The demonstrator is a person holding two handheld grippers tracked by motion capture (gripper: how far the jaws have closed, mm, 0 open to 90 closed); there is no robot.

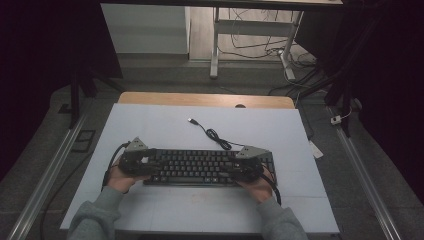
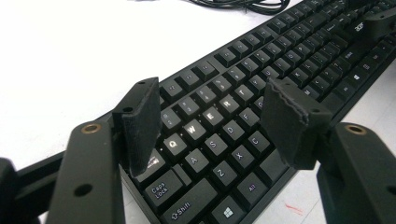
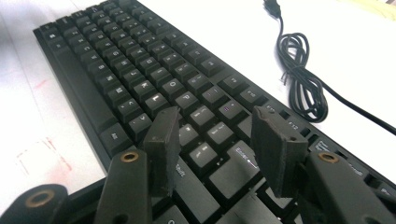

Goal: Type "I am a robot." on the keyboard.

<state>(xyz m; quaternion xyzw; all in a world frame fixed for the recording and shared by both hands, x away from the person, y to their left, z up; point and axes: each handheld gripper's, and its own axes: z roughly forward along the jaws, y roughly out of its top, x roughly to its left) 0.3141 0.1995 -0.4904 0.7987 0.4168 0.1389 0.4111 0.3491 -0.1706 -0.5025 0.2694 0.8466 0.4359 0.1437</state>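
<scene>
High view: keyboard (image 1: 197, 167) beneath both grippers; left fingers (image 2: 140, 123) and right fingers (image 3: 163, 144) spread, holding nothing.

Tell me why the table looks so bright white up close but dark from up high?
High view: dim overall, table pale grey-blue, surroundings nearly black. Left gripper view: table washed out to white, keyboard keys sharp, near jaws softer. Right gripper view: same white glare behind the cable.

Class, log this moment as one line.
left gripper: open, over keyboard | right gripper: open, over keyboard | cable: coiled behind, unplugged
</scene>
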